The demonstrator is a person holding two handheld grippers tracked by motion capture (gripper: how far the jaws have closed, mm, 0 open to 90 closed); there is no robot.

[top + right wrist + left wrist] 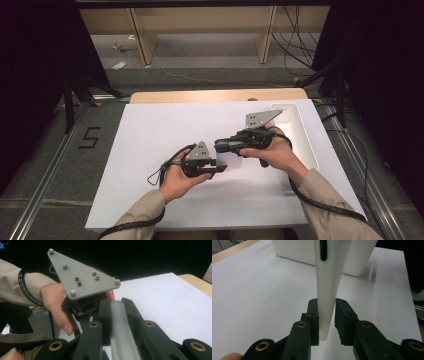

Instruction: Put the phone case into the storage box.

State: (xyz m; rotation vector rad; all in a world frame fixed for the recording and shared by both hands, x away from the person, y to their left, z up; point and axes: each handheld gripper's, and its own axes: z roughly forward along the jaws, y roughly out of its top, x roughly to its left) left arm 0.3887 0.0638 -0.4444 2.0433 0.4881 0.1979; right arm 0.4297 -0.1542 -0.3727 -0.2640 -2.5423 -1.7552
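Right gripper view: right gripper [116, 306] is clamped tight on the white plastic piece [121, 325], steadying it for a handover.
Left gripper: left gripper [326, 312] straddles the piece's lower edge, one pad touching, the other just off it.
Piece's place: held above the surface [150, 150], near the white tray [305, 140].
Why: two grips, likely to pass or bend it.

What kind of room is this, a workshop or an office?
Probably a lab set up for recording: a white-covered table fenced by metal rails, loose cables on the floor, and a floor marking "5".
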